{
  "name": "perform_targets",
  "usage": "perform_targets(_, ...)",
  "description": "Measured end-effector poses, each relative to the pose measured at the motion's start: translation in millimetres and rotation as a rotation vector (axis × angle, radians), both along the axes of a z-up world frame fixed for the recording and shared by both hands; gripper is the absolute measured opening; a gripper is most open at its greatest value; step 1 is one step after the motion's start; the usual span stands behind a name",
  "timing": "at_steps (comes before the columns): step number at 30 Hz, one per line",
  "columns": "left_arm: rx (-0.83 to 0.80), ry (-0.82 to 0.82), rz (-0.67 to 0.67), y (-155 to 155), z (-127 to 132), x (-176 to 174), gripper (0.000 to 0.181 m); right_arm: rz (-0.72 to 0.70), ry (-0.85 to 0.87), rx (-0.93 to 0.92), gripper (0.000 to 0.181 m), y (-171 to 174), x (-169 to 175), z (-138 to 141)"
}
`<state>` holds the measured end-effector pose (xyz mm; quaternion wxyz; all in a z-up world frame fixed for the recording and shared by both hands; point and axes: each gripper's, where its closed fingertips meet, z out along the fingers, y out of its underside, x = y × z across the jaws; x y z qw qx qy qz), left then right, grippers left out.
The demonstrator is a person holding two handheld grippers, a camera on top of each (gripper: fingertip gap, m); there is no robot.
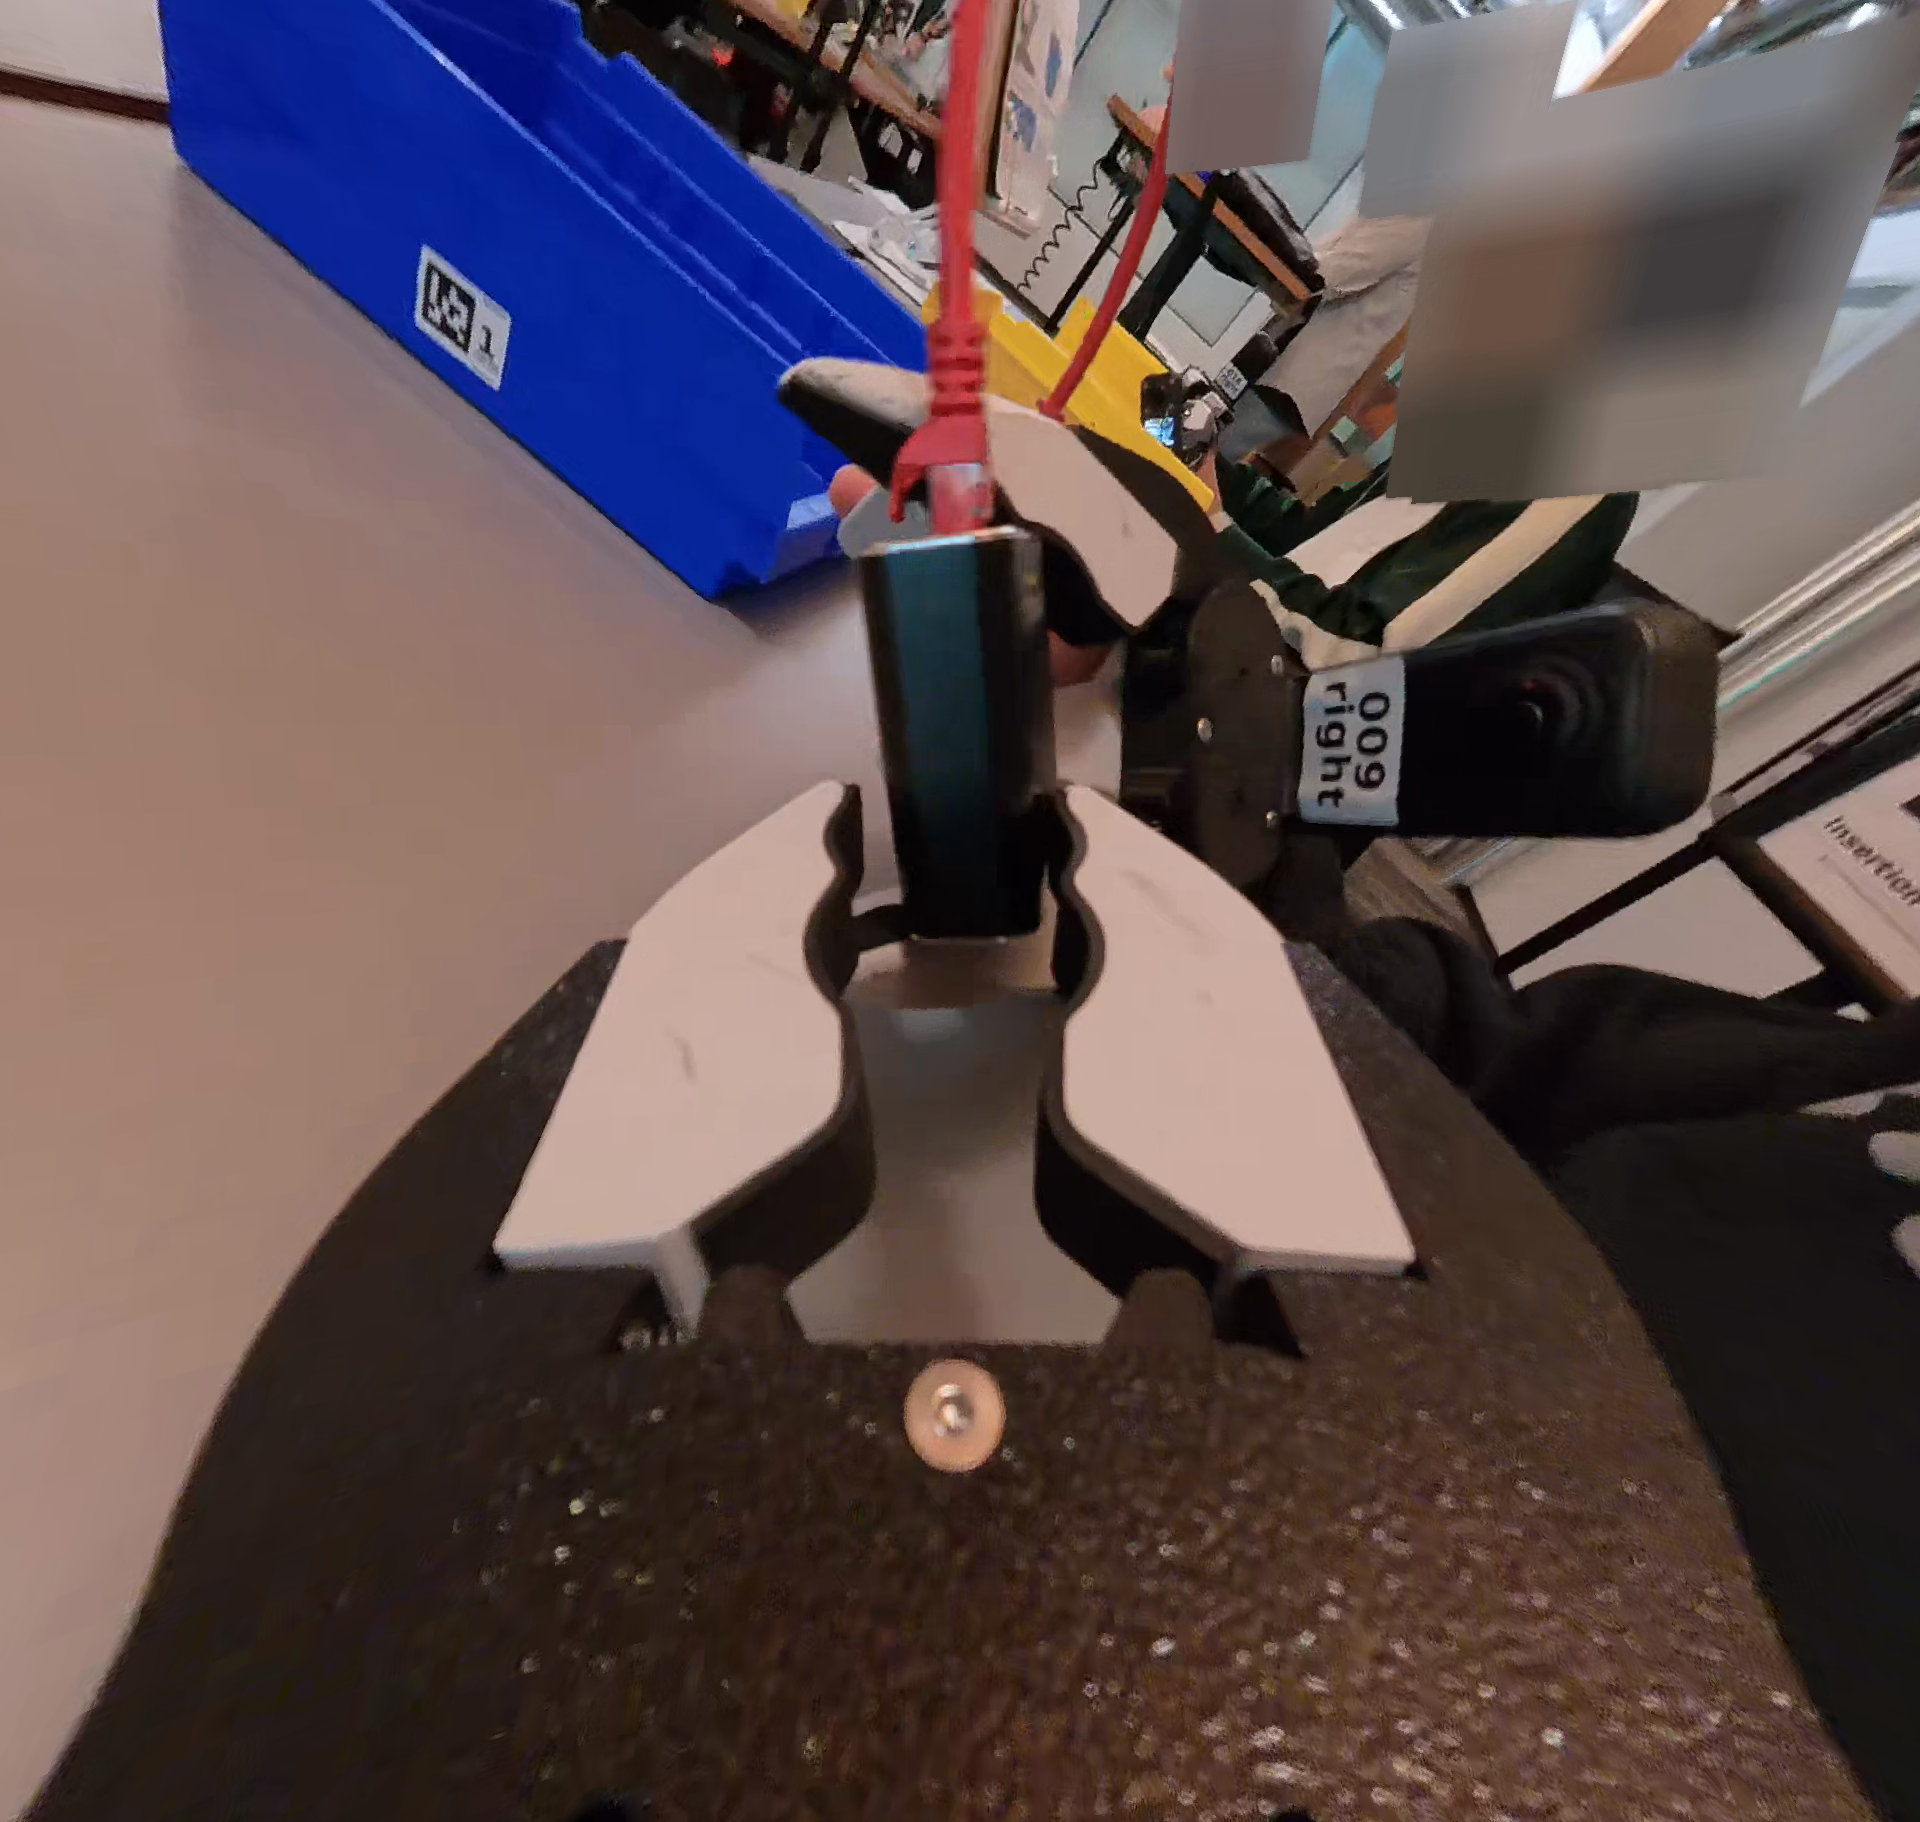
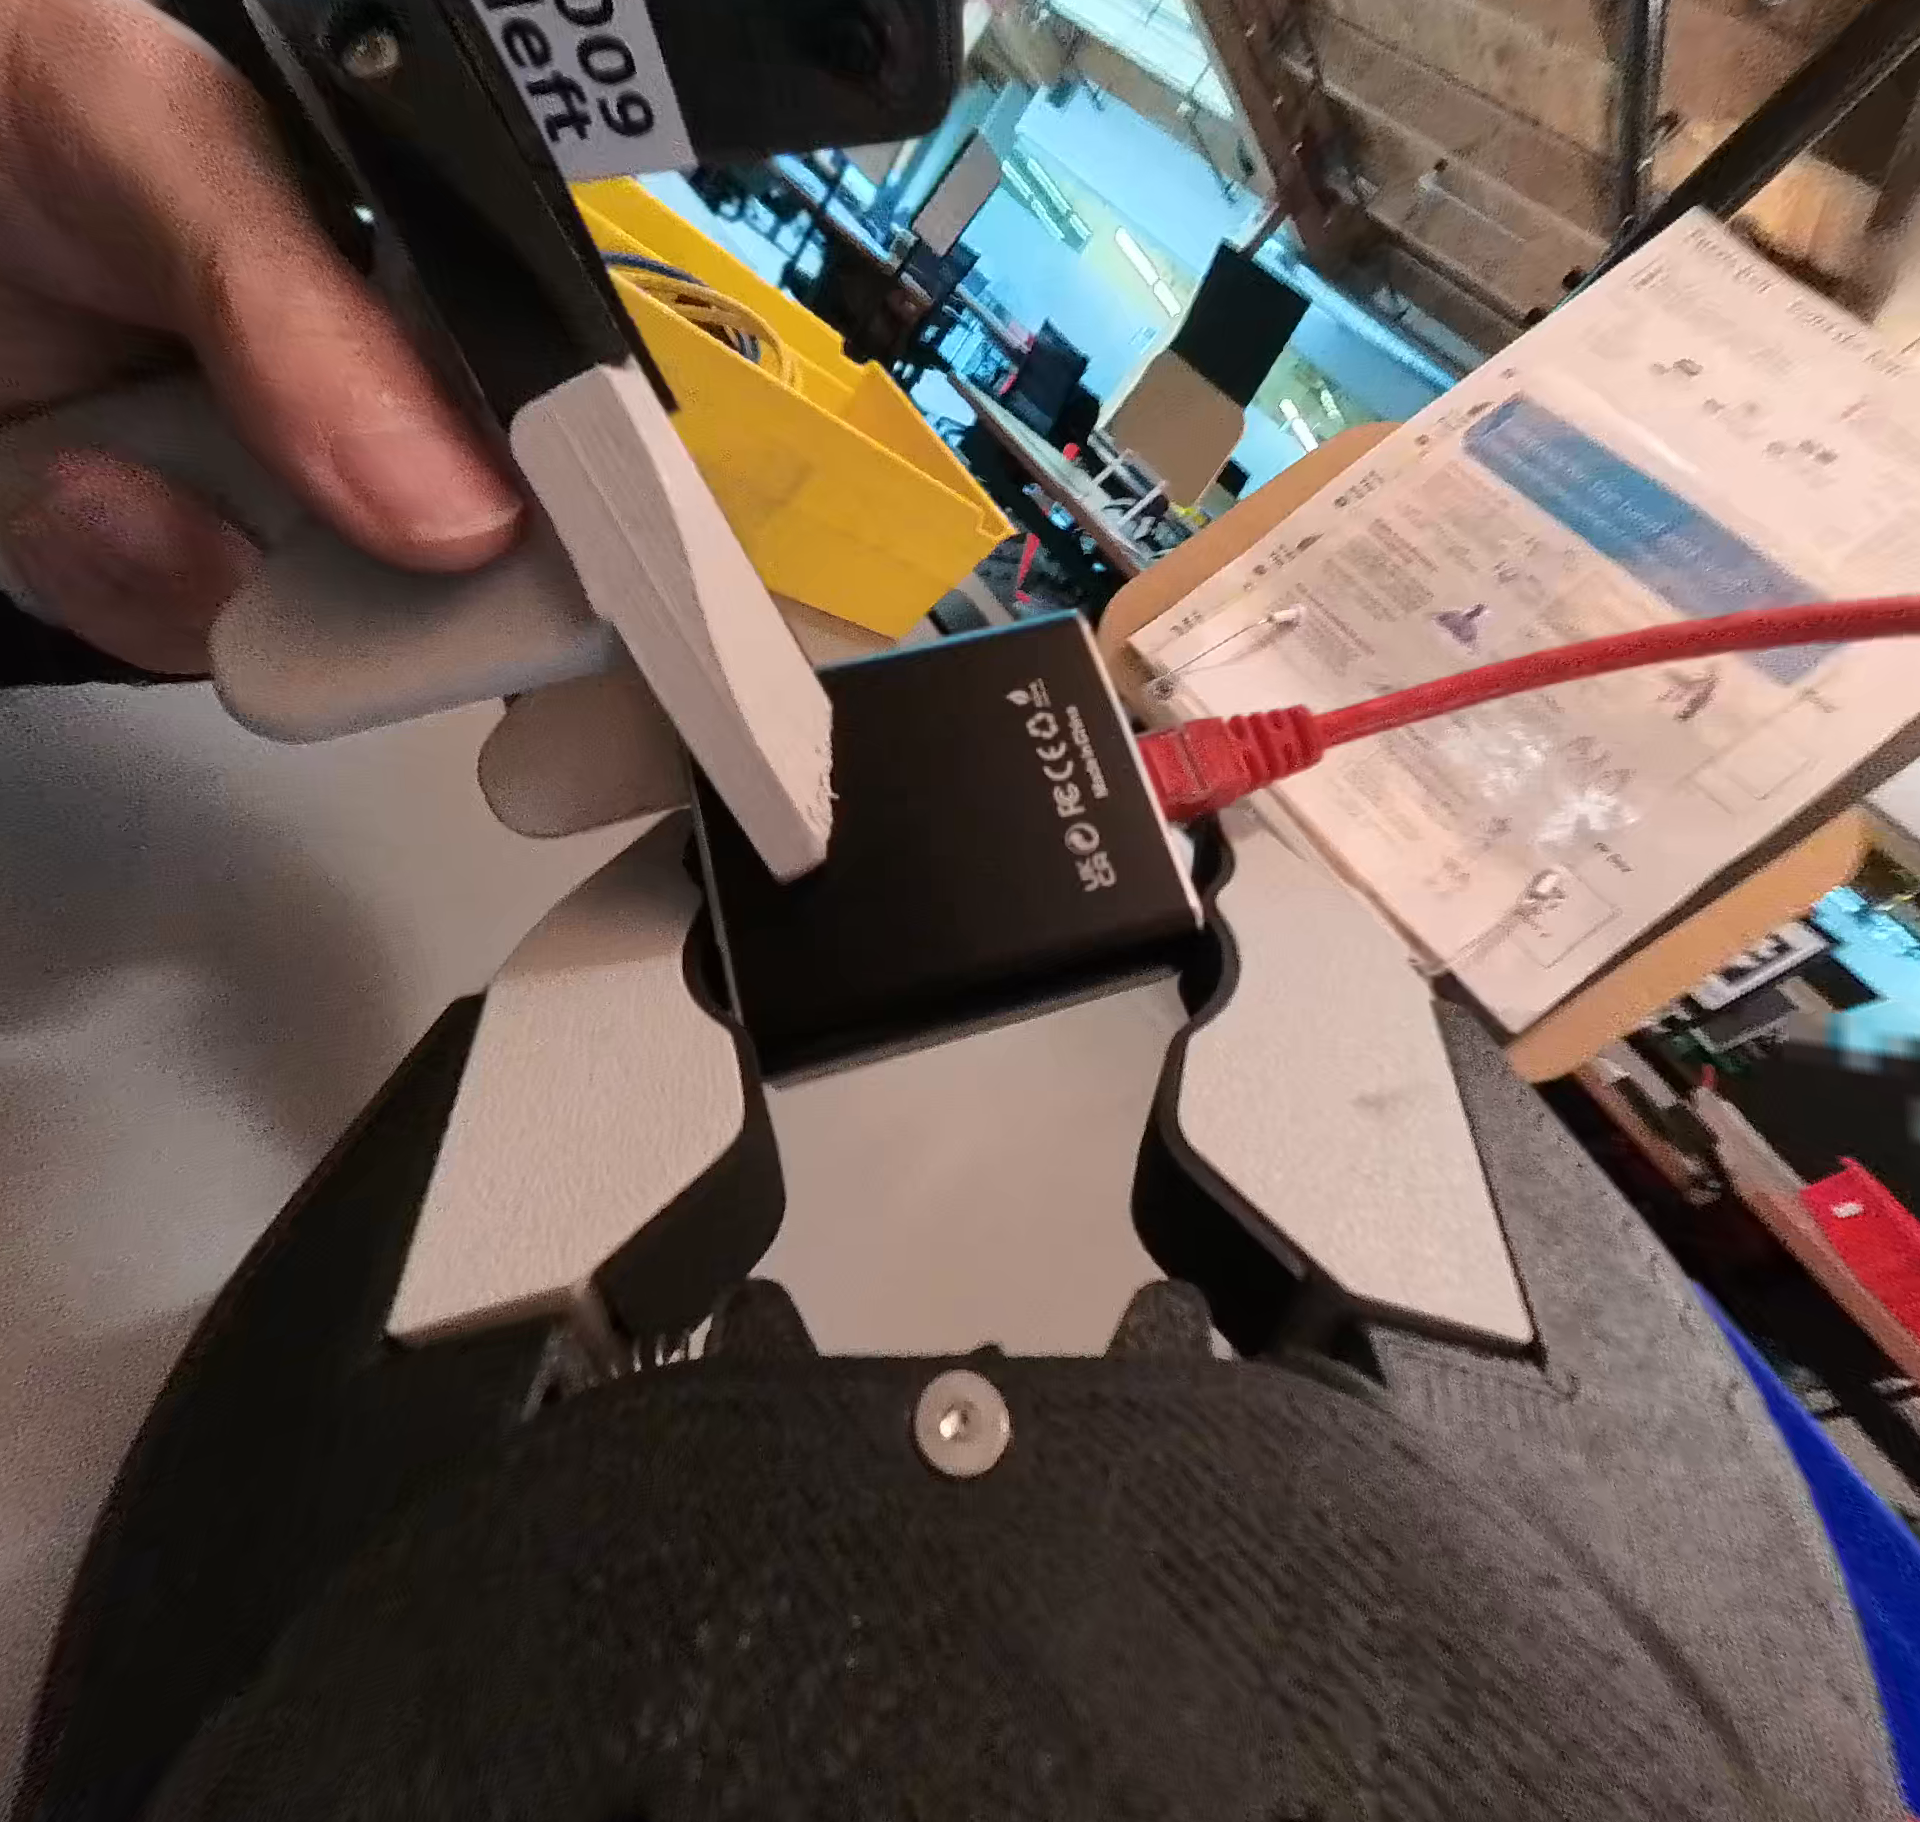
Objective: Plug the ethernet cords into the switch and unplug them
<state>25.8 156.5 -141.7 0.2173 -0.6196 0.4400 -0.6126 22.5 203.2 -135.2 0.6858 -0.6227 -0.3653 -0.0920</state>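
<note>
A flat black switch (image 1: pixel 951 723) is held off the table between both grippers. My left gripper (image 1: pixel 956 822) is shut on its near end, across its thin sides. A red ethernet cord (image 1: pixel 961 162) hangs from above, and its plug (image 1: pixel 940 468) sits in the port at the switch's far end. In the right wrist view the switch (image 2: pixel 966 837) lies between my right gripper's (image 2: pixel 935 827) fingers, which press its two opposite edges. The red plug (image 2: pixel 1216 754) enters just above the right fingertip. A left gripper finger (image 2: pixel 686 609) overlaps the switch's top left corner.
A blue bin (image 1: pixel 499 245) stands on the pale table (image 1: pixel 208 733) to the left. A yellow bin (image 2: pixel 810 463) is behind it. A printed sheet on a board (image 2: pixel 1558 629) stands on the right. A person's sleeve (image 1: pixel 1455 567) is behind the right gripper.
</note>
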Motion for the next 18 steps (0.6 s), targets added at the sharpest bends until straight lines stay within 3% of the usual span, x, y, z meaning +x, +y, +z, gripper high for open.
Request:
perform_targets(3,-0.103,0.023,-0.05,2,-3,-6,0.024,0.057,-0.015,-0.063,0.085,-3,-4,-10)
perform_targets(6,-0.16,0.079,-0.033,24,-8,-16,0.024,0.12,-0.212,-0.31,0.089,-19,-7,-43)
perform_targets(8,-0.193,0.134,-0.052,40,-12,-27,0.024,0.14,-0.357,-0.406,0.088,-37,-11,-48)
perform_targets(10,-0.236,0.177,-0.064,52,-13,-35,0.024,0.187,-0.396,-0.284,0.087,-47,-29,-21)
perform_targets(13,-0.294,0.206,-0.144,50,-10,-41,0.024,0.136,-0.32,0.013,0.088,-38,-40,32)
perform_targets(16,-0.314,0.231,-0.235,33,-5,-40,0.024,0.117,-0.325,-0.013,0.09,-24,-30,15)
perform_targets(18,-0.325,0.25,-0.285,23,-4,-39,0.023,0.151,-0.369,-0.04,0.082,-24,-29,0)
